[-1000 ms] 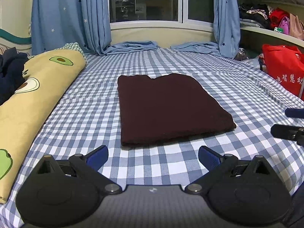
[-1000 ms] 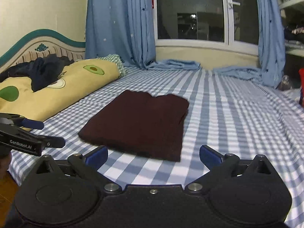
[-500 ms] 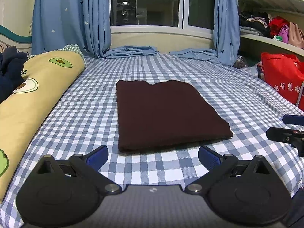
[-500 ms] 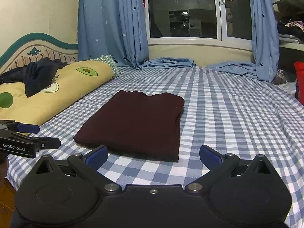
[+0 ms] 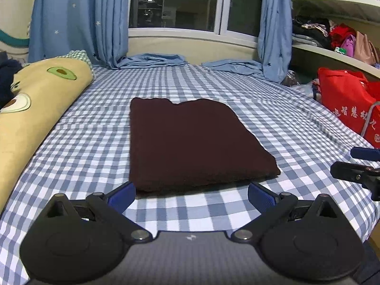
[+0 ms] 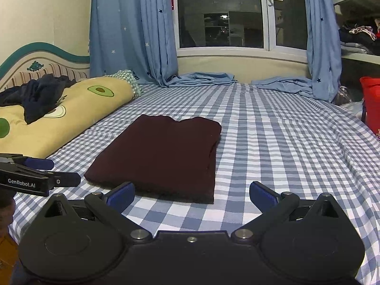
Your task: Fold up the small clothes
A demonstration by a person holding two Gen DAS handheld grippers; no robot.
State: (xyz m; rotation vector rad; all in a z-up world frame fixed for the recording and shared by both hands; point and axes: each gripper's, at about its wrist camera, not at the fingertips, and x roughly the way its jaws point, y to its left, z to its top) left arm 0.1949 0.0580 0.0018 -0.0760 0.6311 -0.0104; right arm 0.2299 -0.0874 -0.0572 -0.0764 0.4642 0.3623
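Note:
A dark maroon garment (image 5: 192, 142) lies folded into a flat rectangle on the blue checked bed sheet (image 5: 95, 147); it also shows in the right wrist view (image 6: 161, 154). My left gripper (image 5: 191, 196) is open and empty, just short of the garment's near edge. My right gripper (image 6: 192, 196) is open and empty, near the garment's near right corner. Each gripper shows at the side of the other's view: the right one (image 5: 356, 166) and the left one (image 6: 47, 173).
A yellow avocado-print pillow (image 6: 59, 118) with a dark blue garment (image 6: 38, 97) on it lies along the left. A red bag (image 5: 349, 104) and shelves with clothes stand at the right. Blue curtains (image 6: 133, 35) and a window are at the far end.
Both grippers have tilted up and pulled slightly back, so the folded garment sits lower in both views. The garment has not moved. Both grippers stay open.

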